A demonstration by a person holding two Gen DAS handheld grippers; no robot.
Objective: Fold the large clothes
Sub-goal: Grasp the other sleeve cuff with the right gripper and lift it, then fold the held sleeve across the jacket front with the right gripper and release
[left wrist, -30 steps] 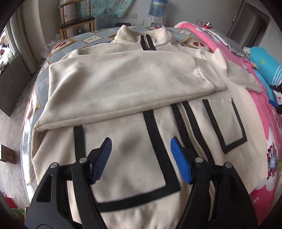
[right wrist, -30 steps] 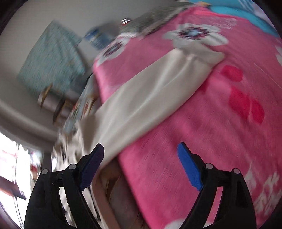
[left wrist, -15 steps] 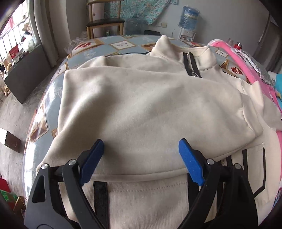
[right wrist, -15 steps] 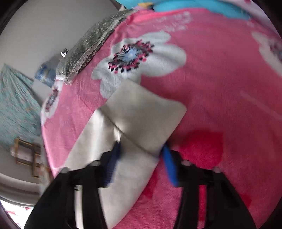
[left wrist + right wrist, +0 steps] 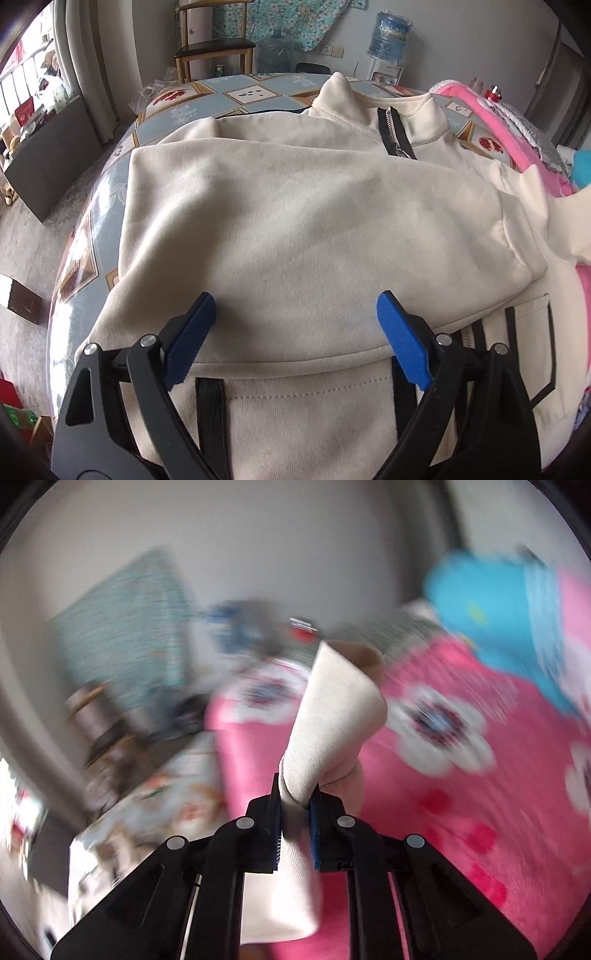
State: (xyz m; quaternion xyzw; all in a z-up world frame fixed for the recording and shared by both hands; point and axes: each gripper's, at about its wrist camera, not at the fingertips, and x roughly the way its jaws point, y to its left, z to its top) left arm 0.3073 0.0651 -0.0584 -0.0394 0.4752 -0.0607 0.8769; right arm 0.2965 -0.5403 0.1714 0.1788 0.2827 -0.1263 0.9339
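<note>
While clamped on one sleeve [image 5: 332, 716], right claw [image 5: 295, 823]; left claw [image 5: 295, 328] spread above one jacket [image 5: 295, 221].

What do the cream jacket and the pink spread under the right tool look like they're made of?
Cream jacket: likely a thick cotton or fleece knit, matte with soft nap, visible stitching, black woven-looking trim, metal-looking zipper. Pink blanket: looks like plush, fuzzy fleece with a printed flower pattern; motion blur leaves the pile uncertain.

Item I see: cream zip jacket [image 5: 303, 221], stand collar, black zipper tape, black-outlined pockets. Lies front-up on worktop [image 5: 110, 192]; one sleeve folded flat across chest. Other sleeve [image 5: 332, 723] lifted off pink blanket [image 5: 461, 812], cuff drooping, pinched in right tongs [image 5: 295, 805].
</note>
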